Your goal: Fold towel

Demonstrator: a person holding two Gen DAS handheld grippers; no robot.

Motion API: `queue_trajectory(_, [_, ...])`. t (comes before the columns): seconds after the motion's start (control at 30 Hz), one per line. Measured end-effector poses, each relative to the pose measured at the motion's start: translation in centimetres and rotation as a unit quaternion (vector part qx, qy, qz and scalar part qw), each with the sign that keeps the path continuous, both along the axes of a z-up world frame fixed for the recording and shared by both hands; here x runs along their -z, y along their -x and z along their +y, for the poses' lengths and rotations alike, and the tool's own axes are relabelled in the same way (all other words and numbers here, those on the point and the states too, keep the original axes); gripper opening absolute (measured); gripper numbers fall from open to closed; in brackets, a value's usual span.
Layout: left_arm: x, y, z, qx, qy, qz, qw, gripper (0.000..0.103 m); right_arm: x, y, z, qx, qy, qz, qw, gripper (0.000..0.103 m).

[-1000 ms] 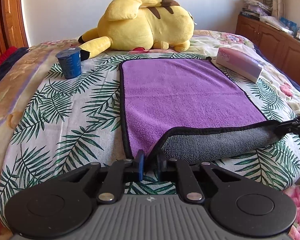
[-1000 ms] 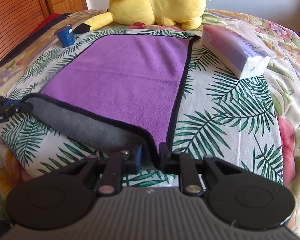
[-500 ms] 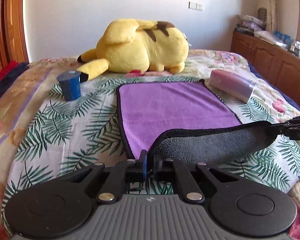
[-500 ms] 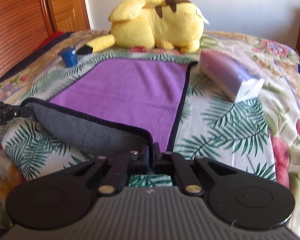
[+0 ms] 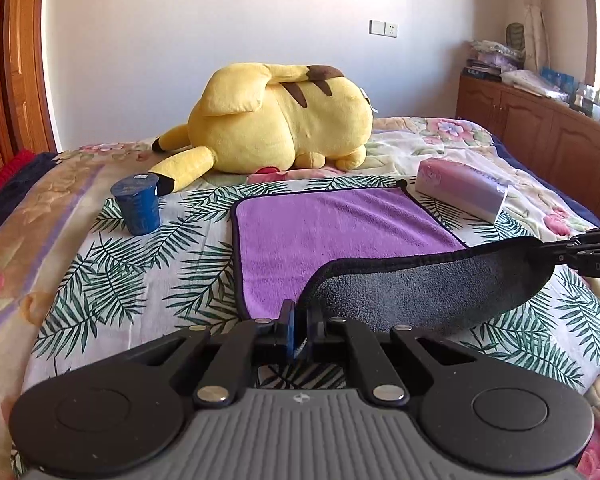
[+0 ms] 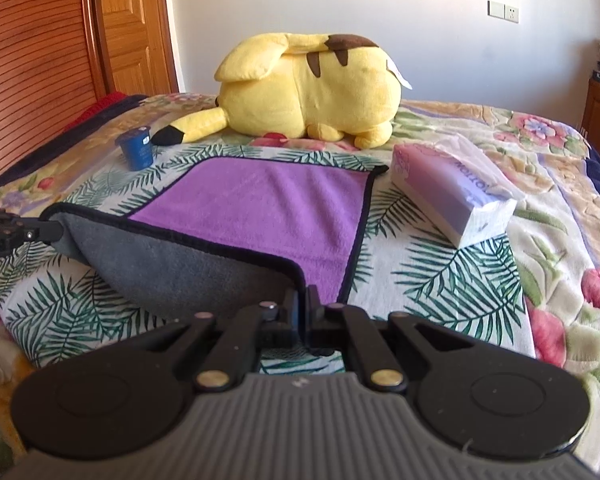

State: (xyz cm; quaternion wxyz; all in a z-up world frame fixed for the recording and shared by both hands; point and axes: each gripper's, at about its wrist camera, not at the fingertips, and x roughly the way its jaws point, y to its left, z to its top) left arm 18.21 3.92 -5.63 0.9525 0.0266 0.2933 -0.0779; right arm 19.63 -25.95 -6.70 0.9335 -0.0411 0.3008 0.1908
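— Purple cloth with a grey underside and black trim: that is the one towel (image 5: 340,232), and its near edge is up off the bed, hanging between the two grippers.

— Who has which corner?

— The left gripper (image 5: 298,330) is pinched tight on the near left corner, the right gripper (image 6: 303,312) on the near right one. Both pairs of fingers are closed to a sliver with cloth between them. Neither hand is nearer; each has its own corner.

— And the rest of the towel?

— Straight ahead of the fingers, flat on the bedspread (image 5: 112,280), long axis running away from them toward the far edge. As I judge it, the fold depends on carrying both corners forward along that axis, level with each other, to meet the far edge.

— What else lies out there?

— One blue cup (image 5: 137,204) ahead and left of the fingers, clear of the towel. One tissue pack (image 6: 452,192) ahead and right, just beside the far right corner. One yellow plush toy (image 6: 308,92) beyond the far edge. So two grippers, one towel, three bystanders.
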Motion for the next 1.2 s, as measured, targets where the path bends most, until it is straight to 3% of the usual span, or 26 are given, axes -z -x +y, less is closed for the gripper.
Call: queue_trajectory(1.2, [-1.3,-4.9,0.0,0.027,-0.005,-0.016,0.9995,0.0,-0.4,-3.5,0.8,-0.005,-0.003,-0.062,0.998,0.003])
